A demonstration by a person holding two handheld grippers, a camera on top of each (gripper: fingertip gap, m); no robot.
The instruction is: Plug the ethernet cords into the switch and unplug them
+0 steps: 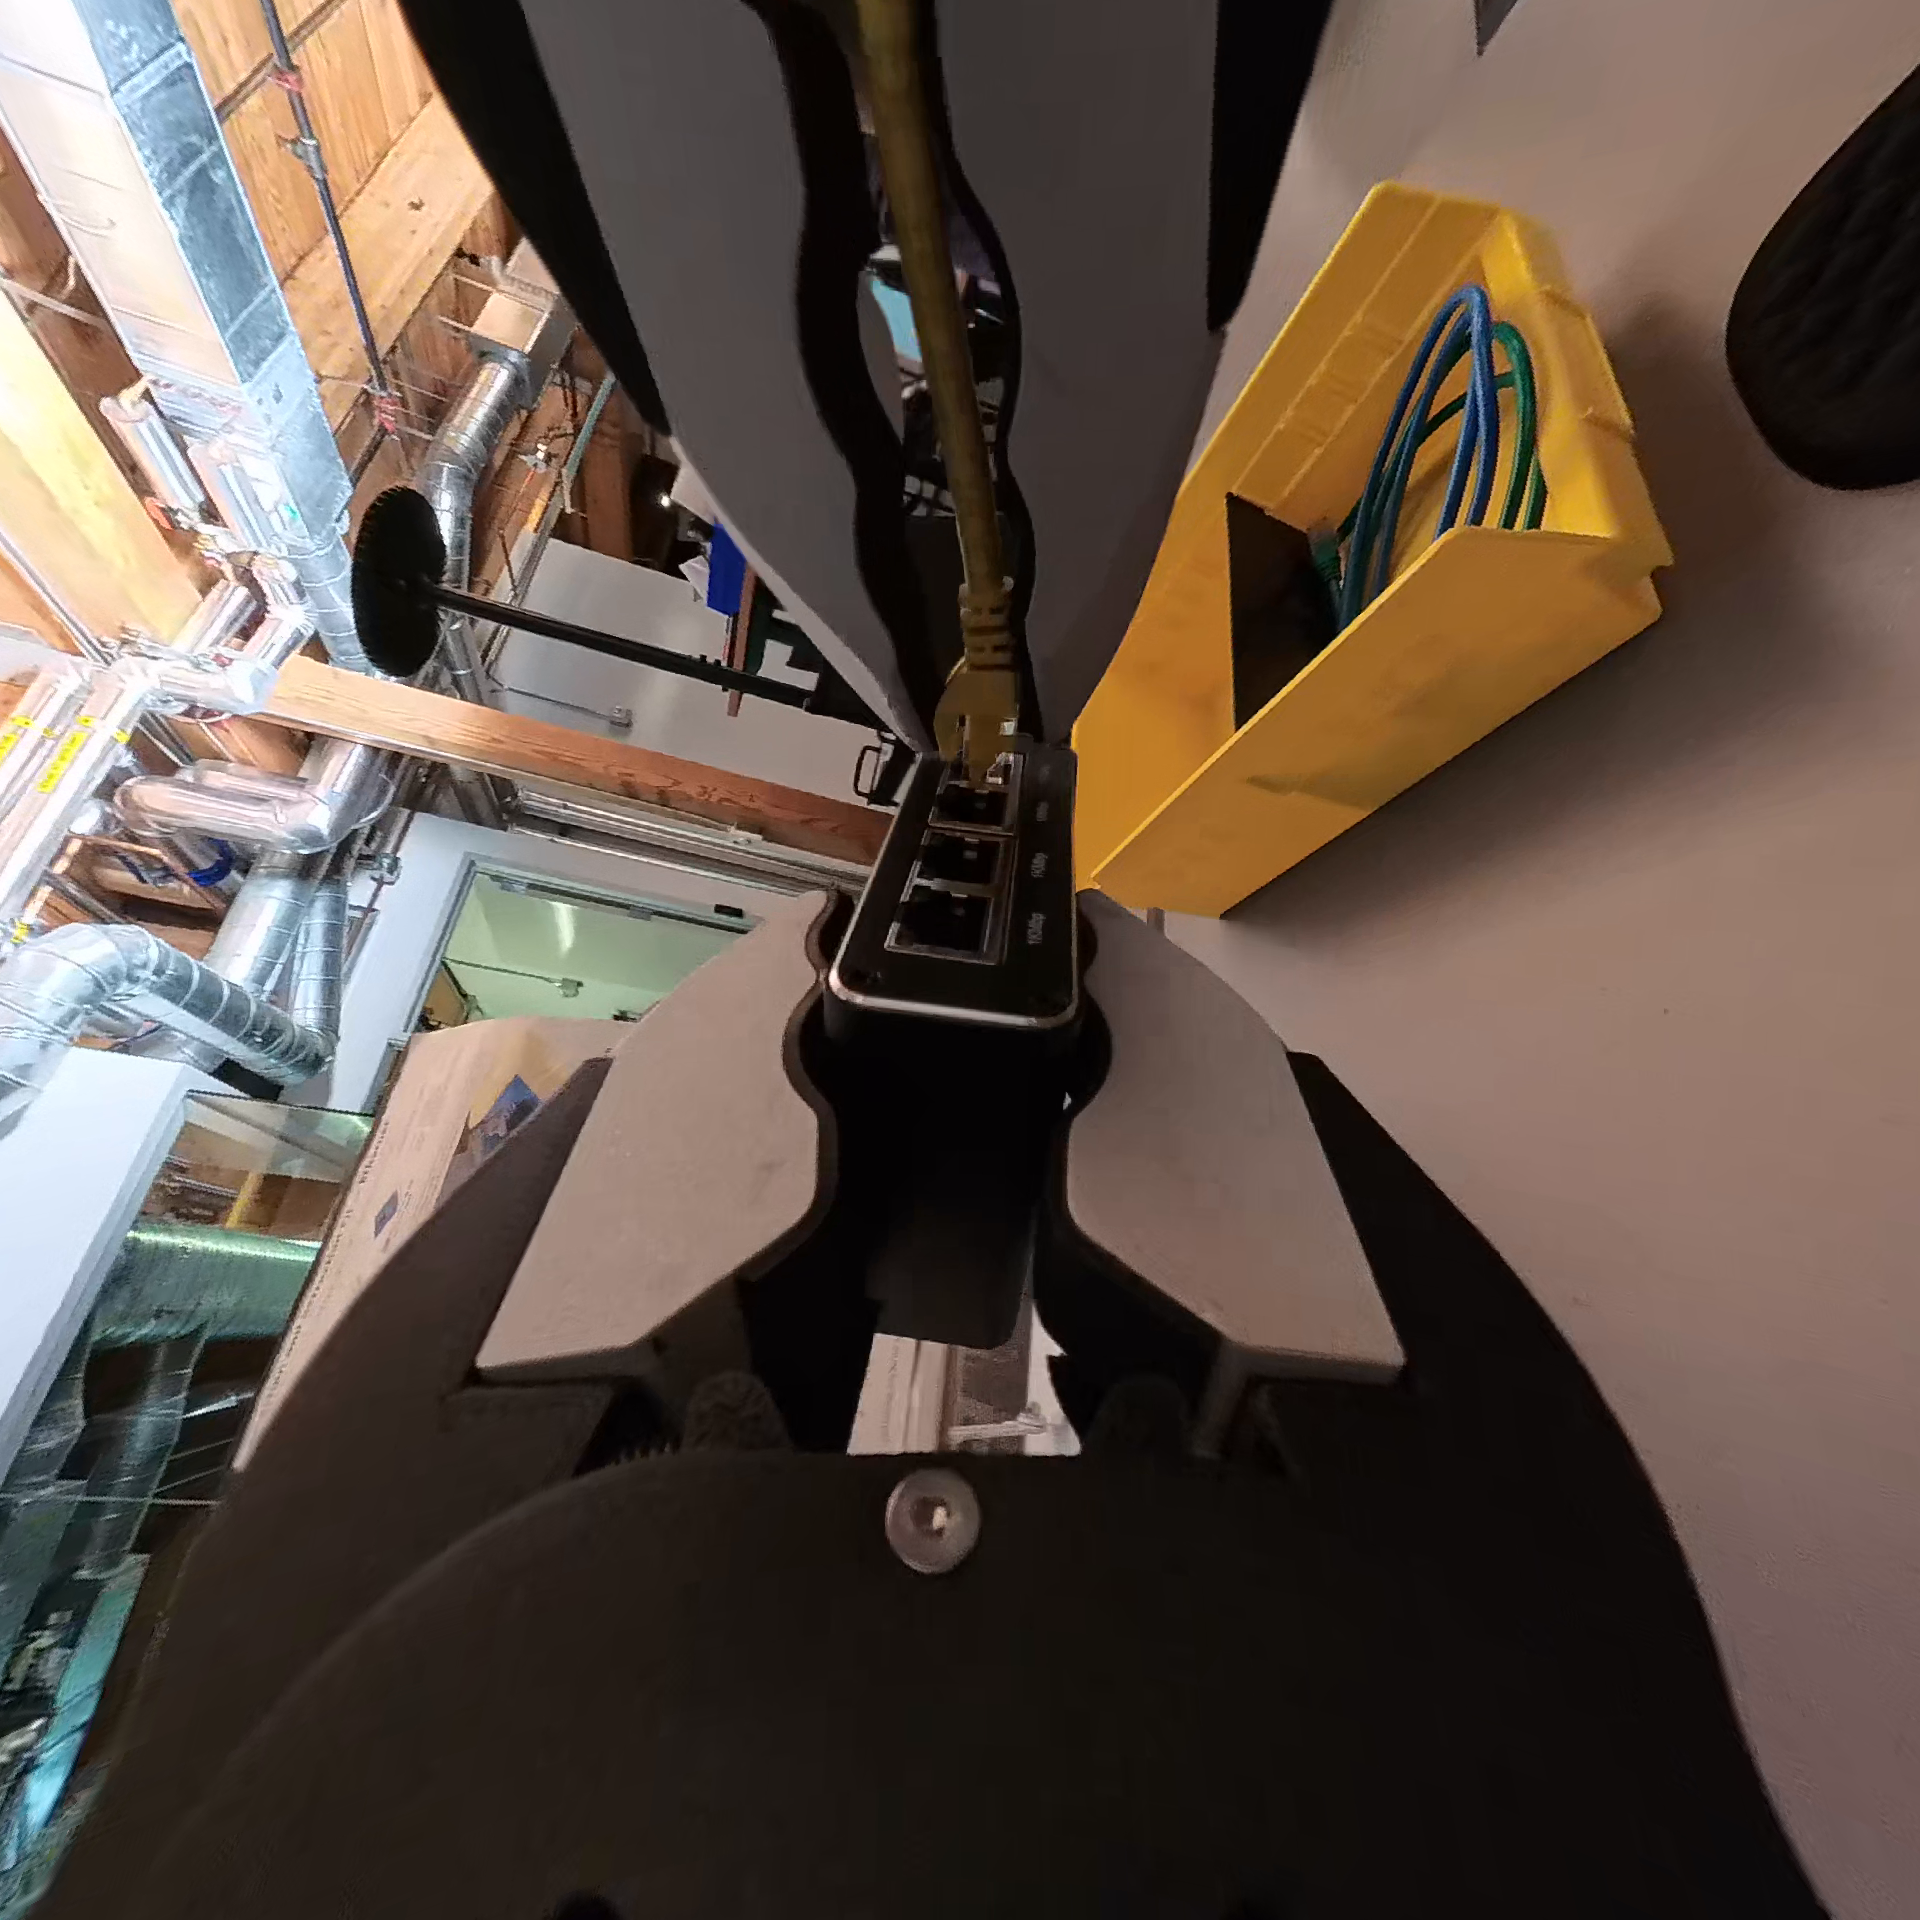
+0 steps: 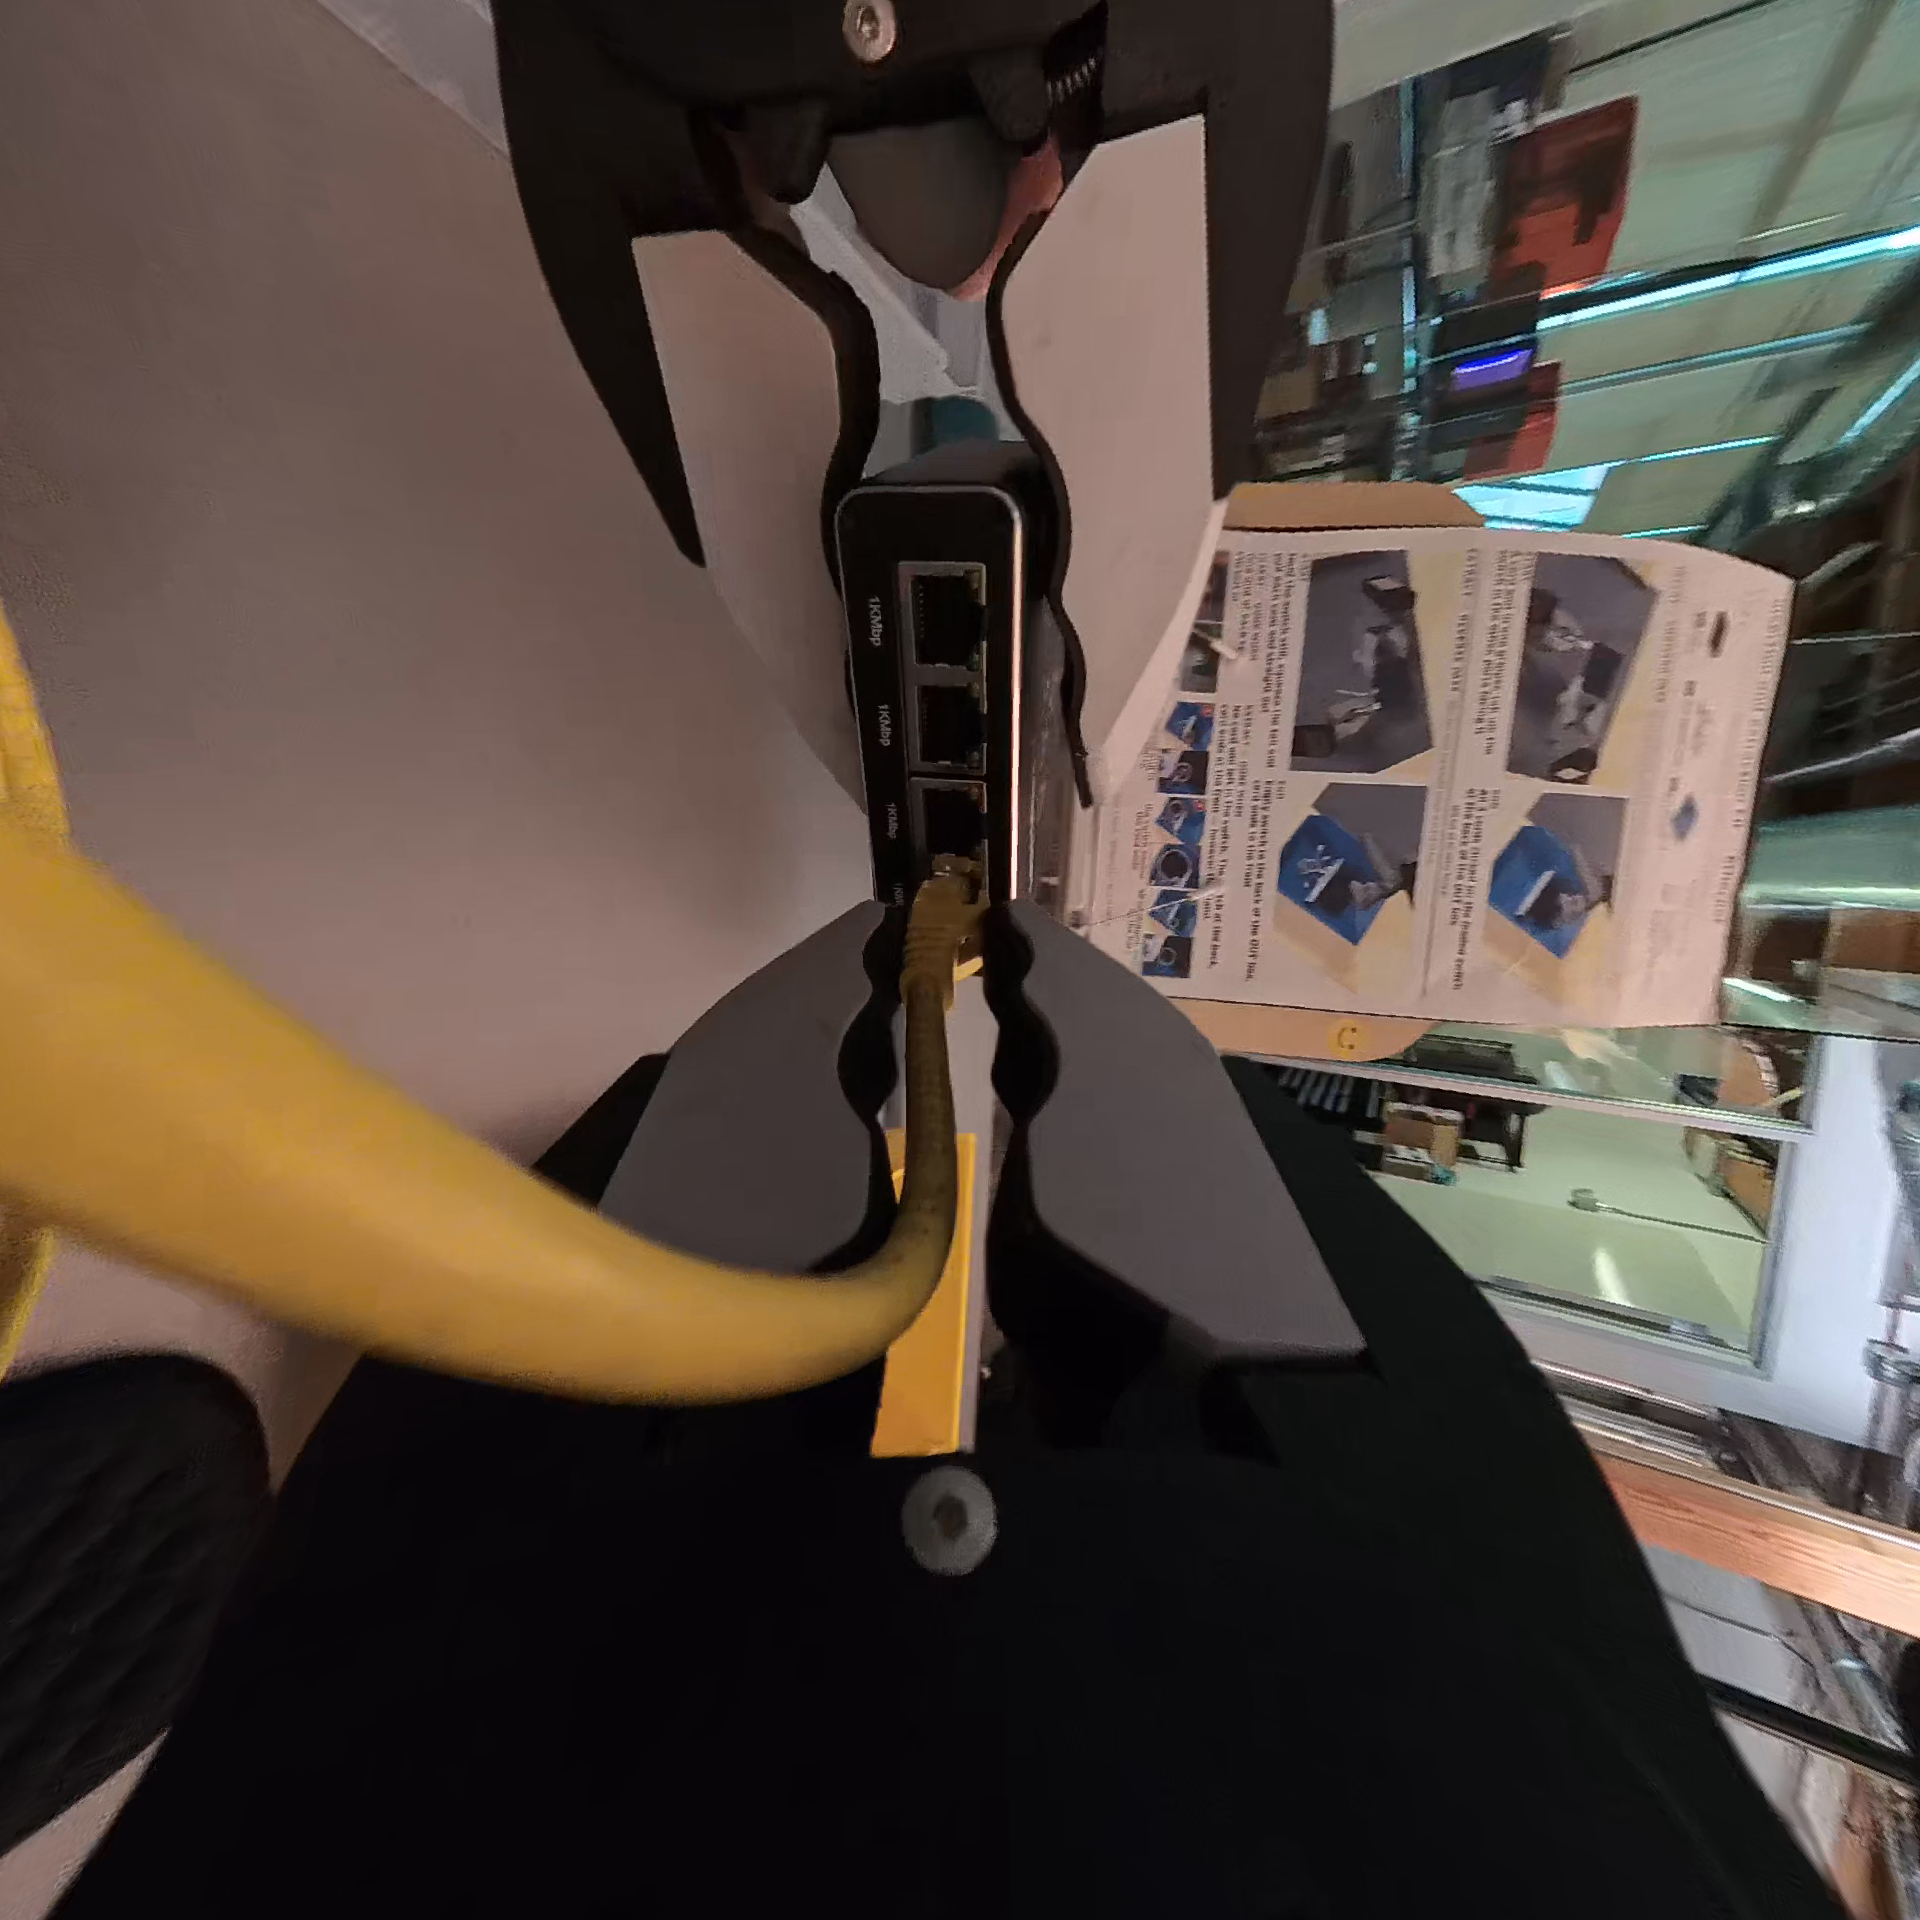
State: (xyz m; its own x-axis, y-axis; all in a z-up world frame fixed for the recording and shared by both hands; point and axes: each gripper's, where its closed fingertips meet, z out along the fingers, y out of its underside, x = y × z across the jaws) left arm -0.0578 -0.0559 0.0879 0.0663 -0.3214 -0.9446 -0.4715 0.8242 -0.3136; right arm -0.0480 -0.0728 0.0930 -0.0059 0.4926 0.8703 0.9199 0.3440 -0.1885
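A: Left gripper [image 1: 951,971] state?

B: Clenched on the switch [image 1: 961,935]. Both fingers press the black body from either side, just behind the port face. Switch is lifted off the table [image 1: 1455,1039], ports facing away from the left camera and toward the right one.

A: Right gripper [image 2: 940,935]?

B: Closed around the yellow cord [image 2: 925,1091], fingertips pinching right at the boot behind the plug [image 2: 940,899]. From the left wrist view the same gripper [image 1: 971,717] comes in from the top, the cord [image 1: 935,312] running up between its fingers.

A: Plug position?

B: At the end port of the row, the one nearest the right gripper. Plug tip sits in the port mouth. Cannot tell whether it is fully seated. The other three ports [image 2: 945,686] are empty.

A: Rest of the cord?

B: Loops out to the left of the right wrist view in a wide curve, blurred and close to the lens.

A: Other items?

B: Yellow bin [image 1: 1382,540] on the table, just beside the switch in the left view. Blue cord [image 1: 1444,416] and green cord [image 1: 1522,426] lie coiled inside it. A printed instruction sheet [image 2: 1455,779] on cardboard stands right of the switch in the right view. A dark rounded object [image 1: 1829,332] shows at the right edge of the left view; cannot identify it.
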